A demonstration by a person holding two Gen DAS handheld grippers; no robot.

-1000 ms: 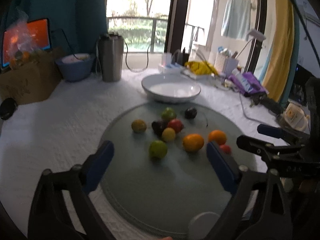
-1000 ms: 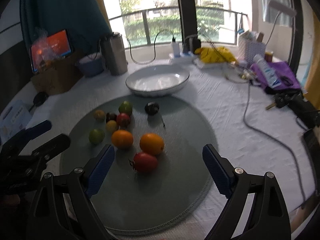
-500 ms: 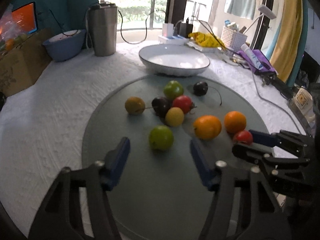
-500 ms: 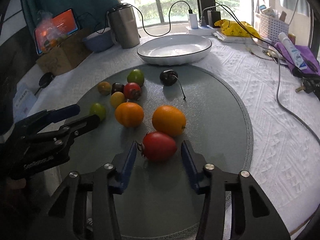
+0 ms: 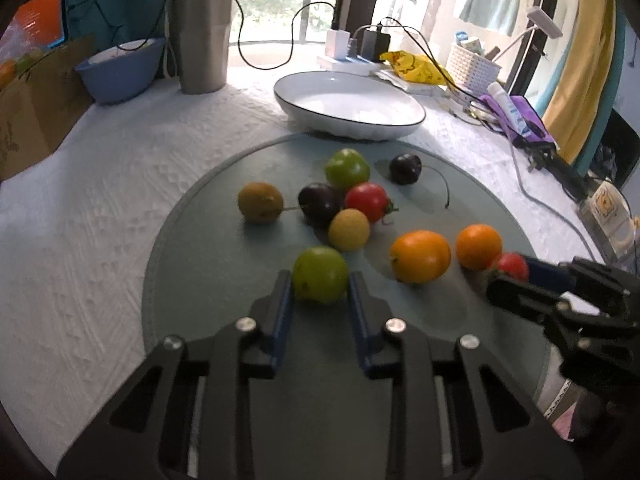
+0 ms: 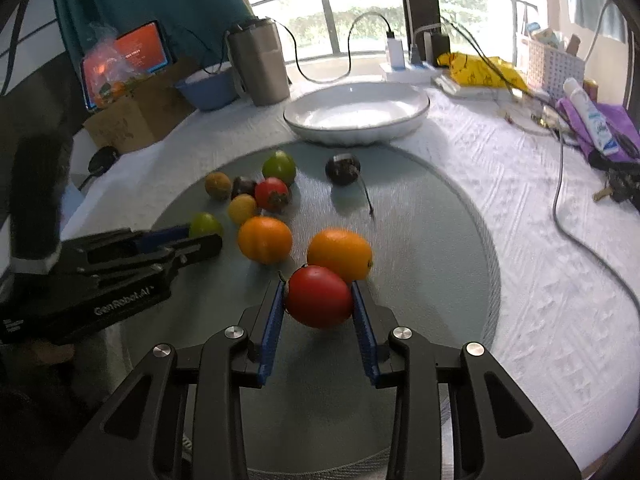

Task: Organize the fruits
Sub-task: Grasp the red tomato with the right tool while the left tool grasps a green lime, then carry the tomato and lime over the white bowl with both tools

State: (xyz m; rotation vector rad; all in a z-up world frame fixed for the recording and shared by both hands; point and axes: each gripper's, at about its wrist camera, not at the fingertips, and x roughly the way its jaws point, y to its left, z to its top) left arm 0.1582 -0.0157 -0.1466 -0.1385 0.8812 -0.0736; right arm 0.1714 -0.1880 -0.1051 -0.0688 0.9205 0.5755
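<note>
— What were my two tongs doing?

— My left tongs (image 5: 320,280) were closed in on the green fruit (image 5: 320,274). The blue pads sat tight on both its sides. My right tongs (image 6: 318,298) held the red tomato (image 6: 318,296) the same way. Both fruits looked like they sat on the round grey mat (image 5: 200,240), or just above it. I could not tell which.

— Why grab those two?

— I think because they were the closest ones to each pair of tongs. Nothing stood in the way in front of the pads.

— Where did the fruits need to go?

— I guessed into the white dish (image 5: 348,104). It sat far ahead of both tongs, just past the mat's far edge, and it had nothing in it.

— Was there room to move?

— Straight up, yes. But an orange (image 6: 340,254) touched the tomato right behind it, just past my right pads. It could roll if I pushed forward. More fruits lay bunched ahead of my left tongs, like the yellow one (image 5: 349,229) and the dark plum (image 5: 320,205). So I thought lifting first was safer than sliding.
</note>
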